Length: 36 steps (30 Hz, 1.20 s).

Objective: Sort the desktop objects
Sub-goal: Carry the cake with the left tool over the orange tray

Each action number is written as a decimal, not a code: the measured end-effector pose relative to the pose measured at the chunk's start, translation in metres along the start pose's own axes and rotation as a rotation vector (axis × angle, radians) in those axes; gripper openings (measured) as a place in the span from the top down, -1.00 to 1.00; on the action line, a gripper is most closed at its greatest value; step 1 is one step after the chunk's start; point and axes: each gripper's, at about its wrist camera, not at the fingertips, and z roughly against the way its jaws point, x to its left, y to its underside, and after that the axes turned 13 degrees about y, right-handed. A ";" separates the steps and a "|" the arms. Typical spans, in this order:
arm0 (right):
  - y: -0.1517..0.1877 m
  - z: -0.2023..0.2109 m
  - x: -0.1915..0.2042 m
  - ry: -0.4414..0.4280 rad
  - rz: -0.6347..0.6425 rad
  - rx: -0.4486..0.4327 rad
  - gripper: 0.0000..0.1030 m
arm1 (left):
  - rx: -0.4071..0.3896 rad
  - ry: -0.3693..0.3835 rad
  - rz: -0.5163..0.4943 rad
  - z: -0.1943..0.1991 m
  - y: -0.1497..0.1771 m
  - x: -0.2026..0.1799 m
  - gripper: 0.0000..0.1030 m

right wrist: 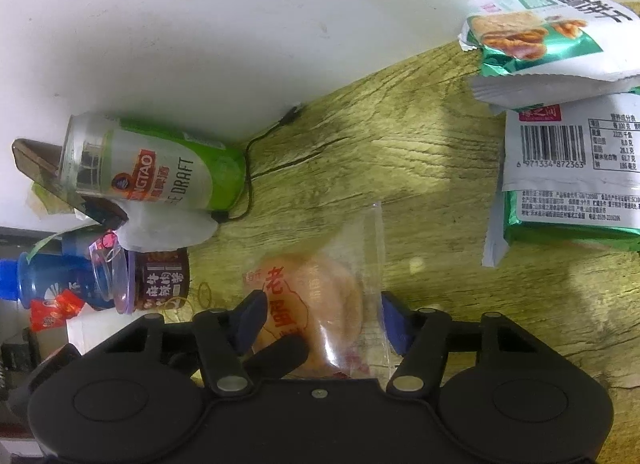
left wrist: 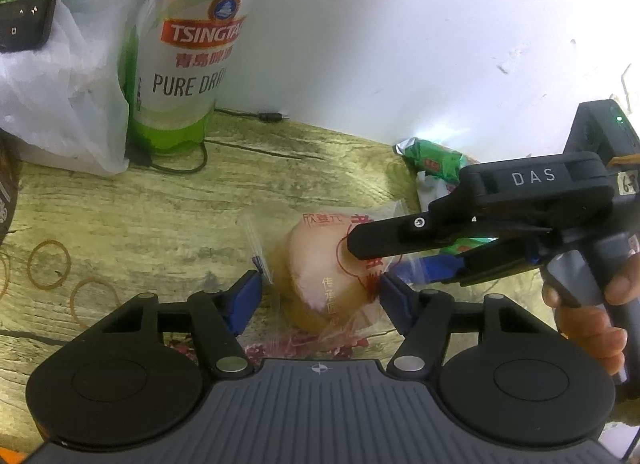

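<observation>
A round pastry in a clear wrapper with red print (left wrist: 324, 276) lies on the wood-grain desk (left wrist: 140, 224). My left gripper (left wrist: 320, 296) is open, one blue pad on each side of the pastry. My right gripper (left wrist: 360, 260) comes in from the right in the left wrist view, its fingers straddling the pastry's far side. In the right wrist view the pastry (right wrist: 320, 304) sits between the right gripper's (right wrist: 320, 320) open blue pads, and a left finger (right wrist: 280, 356) crosses in front. Whether any pad touches the wrapper I cannot tell.
A Tsingtao can (left wrist: 180, 56) stands at the back left beside a white plastic bag (left wrist: 60, 104) and a black cable (left wrist: 180, 164). Green-and-white snack packets (right wrist: 568, 136) lie at the right. A brown jar (right wrist: 156, 280) and a blue bottle (right wrist: 56, 284) sit left.
</observation>
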 end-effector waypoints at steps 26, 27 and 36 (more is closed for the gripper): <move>0.043 0.079 0.026 -0.104 0.081 -0.038 -0.16 | -0.075 -0.037 -0.079 0.084 0.021 -0.074 -0.24; 0.047 0.083 0.027 -0.109 0.084 -0.037 -0.16 | -0.077 -0.040 -0.082 0.088 0.024 -0.078 -0.24; 0.085 0.110 0.024 -0.132 0.113 -0.018 -0.16 | -0.072 -0.053 -0.097 0.118 0.060 -0.116 -0.24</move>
